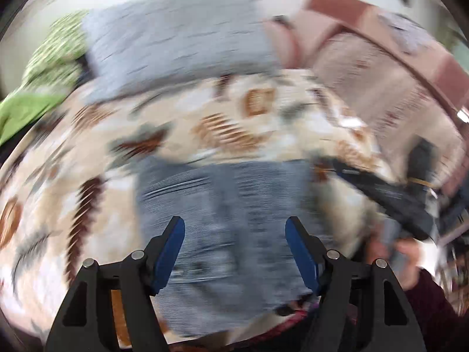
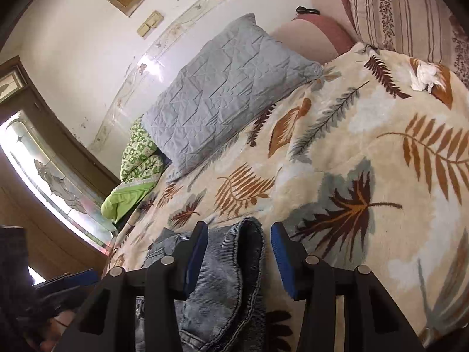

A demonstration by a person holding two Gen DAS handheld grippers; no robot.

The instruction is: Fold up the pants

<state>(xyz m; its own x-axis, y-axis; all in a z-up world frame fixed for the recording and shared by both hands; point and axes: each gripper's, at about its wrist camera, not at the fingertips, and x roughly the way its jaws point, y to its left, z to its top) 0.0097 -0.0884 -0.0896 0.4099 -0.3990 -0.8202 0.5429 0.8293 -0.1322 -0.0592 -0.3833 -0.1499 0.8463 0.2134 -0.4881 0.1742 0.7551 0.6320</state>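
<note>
Both grippers' jaws spread over jeans [image 2: 222,275] on leaf-print blanket [image 2: 366,152].

Left claw [image 1: 235,253]: jaws spread wide, blue pads facing each other, nothing between them gripped; view heavily blurred. Right claw [image 2: 239,259]: jaws parted, also not clamped. Person's right hand [image 1: 394,256] visible, wrapped around a handle.

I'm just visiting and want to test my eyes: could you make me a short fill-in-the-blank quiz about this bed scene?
1. The pants between the right gripper jaws are made of blue ____.
2. The blanket on the bed is printed with ____.
3. The pillow near the wall is coloured ____.
4. The left gripper jaws stand ____.

Missing words: denim; leaves; grey; open
</note>
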